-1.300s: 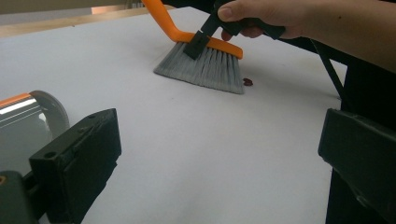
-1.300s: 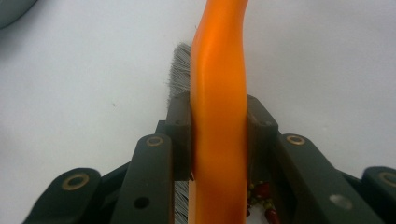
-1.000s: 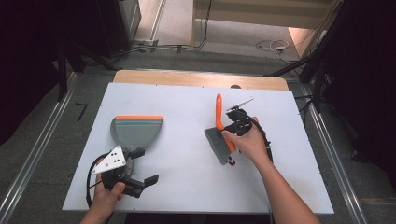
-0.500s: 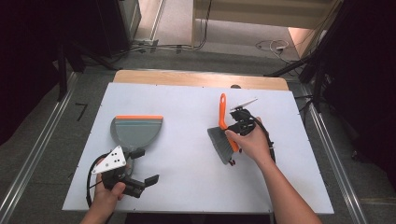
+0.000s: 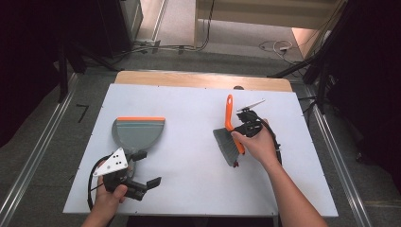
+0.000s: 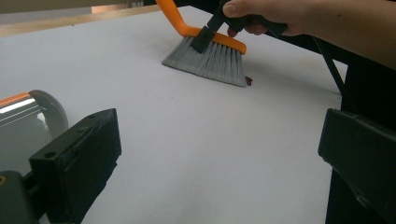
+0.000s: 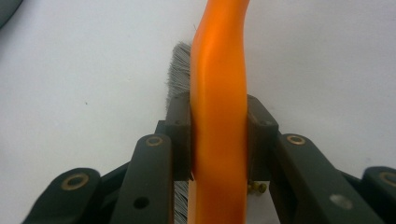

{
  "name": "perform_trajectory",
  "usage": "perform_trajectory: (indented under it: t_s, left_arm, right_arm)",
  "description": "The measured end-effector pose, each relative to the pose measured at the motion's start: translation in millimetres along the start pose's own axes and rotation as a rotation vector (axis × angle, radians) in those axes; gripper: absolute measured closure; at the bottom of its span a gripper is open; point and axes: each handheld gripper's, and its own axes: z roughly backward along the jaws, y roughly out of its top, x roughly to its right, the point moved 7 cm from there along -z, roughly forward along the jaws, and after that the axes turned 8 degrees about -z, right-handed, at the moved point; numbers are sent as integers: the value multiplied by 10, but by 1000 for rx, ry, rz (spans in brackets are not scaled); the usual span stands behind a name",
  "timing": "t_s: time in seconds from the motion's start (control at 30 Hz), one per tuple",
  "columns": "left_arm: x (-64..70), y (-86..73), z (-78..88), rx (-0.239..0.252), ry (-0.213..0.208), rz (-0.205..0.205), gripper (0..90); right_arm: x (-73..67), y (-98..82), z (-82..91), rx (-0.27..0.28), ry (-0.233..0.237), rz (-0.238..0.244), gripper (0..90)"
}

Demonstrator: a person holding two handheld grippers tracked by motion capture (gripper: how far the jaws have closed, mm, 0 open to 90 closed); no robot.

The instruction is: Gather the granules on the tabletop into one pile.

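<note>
From above, the right gripper [image 5: 242,128] squeezes the brush [image 5: 230,137] at three o'clock on the table [image 5: 189,109]; the dustpan [image 5: 138,133] waits at nine. The left gripper [image 6: 219,158] gapes empty. Close up, the orange handle [image 7: 218,116] could slip and fling the crumb [image 6: 248,80] away.

White table [image 5: 189,104], grey dustpan [image 5: 138,135] lying left, brush [image 5: 227,142] bristles touching right

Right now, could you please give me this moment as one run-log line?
right gripper: jaws shut on brush | bristles on table | left gripper: open, beside dustpan | small dark crumb by bristles
</note>
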Motion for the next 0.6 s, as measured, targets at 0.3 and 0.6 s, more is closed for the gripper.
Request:
perform_trajectory:
  t_s: [0.3,0.6]
  left_arm:
    - [0,-6,-11,-4,-1,1,2]
    - [1,-15,-38,-11,-4,-1,1]
  right_arm:
    - [-6,4,36,10,28,5,673]
    - [-191,58,227,38,100,101,681]
